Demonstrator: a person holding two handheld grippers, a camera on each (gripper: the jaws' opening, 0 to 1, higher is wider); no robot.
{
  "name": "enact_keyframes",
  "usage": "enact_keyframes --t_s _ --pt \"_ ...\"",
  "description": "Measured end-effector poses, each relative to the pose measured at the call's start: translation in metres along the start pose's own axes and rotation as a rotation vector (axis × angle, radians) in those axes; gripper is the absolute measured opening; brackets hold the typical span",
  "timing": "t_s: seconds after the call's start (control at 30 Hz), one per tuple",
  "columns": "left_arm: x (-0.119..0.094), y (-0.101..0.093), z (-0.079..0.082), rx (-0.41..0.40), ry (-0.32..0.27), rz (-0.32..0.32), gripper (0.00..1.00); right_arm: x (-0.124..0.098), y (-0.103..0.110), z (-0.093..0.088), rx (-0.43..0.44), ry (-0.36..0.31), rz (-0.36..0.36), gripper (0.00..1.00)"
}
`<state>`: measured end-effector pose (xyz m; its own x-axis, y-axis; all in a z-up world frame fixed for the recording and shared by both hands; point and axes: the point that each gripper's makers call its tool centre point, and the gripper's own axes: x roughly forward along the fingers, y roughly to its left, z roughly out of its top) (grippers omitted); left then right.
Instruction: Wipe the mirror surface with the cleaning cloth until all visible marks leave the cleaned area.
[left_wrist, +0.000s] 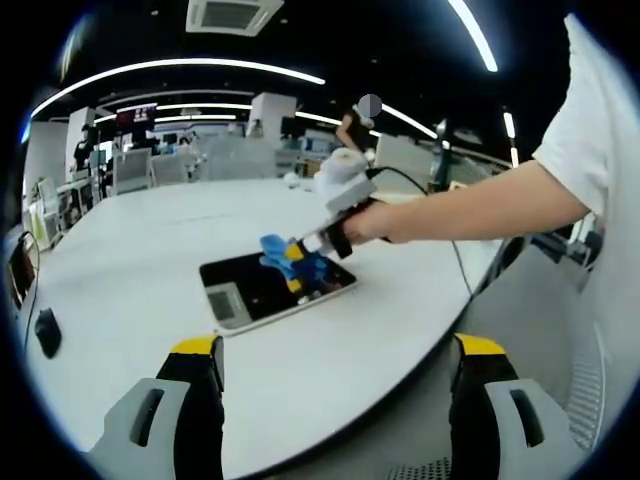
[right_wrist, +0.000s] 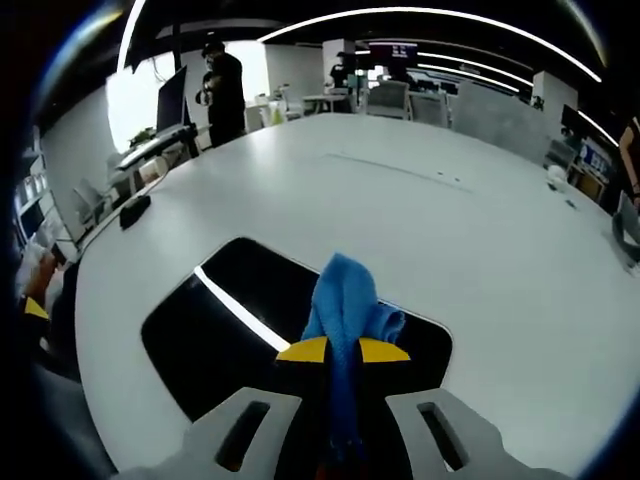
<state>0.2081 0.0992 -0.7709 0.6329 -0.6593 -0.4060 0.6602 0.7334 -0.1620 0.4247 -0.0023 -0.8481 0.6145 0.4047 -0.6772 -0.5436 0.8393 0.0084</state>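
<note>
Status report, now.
Right gripper shut on cloth, cloth over mirror. Left gripper open, held back off the table. Nothing in the way.

Mirror (right_wrist: 210, 320) partly hidden under cloth (right_wrist: 345, 305)

One mirror (right_wrist: 220, 330) and one blue cleaning cloth (right_wrist: 345, 300) are seen on one white table (right_wrist: 420, 220). Two grippers are counted: the left gripper (left_wrist: 335, 385) and the right gripper (right_wrist: 342, 352). One black mouse (left_wrist: 47, 332) is also seen.
</note>
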Motion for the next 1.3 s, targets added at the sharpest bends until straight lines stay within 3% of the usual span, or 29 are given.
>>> enact_keyframes --t_s 0.87,1.3 --pt "-0.001 0.0 0.001 0.003 -0.006 0.003 0.94 -0.034 0.03 -0.025 -0.029 0.011 0.032 0.04" --pt "-0.001 0.0 0.001 0.005 -0.005 0.002 0.94 -0.035 0.029 -0.034 -0.034 0.019 0.049 0.04"
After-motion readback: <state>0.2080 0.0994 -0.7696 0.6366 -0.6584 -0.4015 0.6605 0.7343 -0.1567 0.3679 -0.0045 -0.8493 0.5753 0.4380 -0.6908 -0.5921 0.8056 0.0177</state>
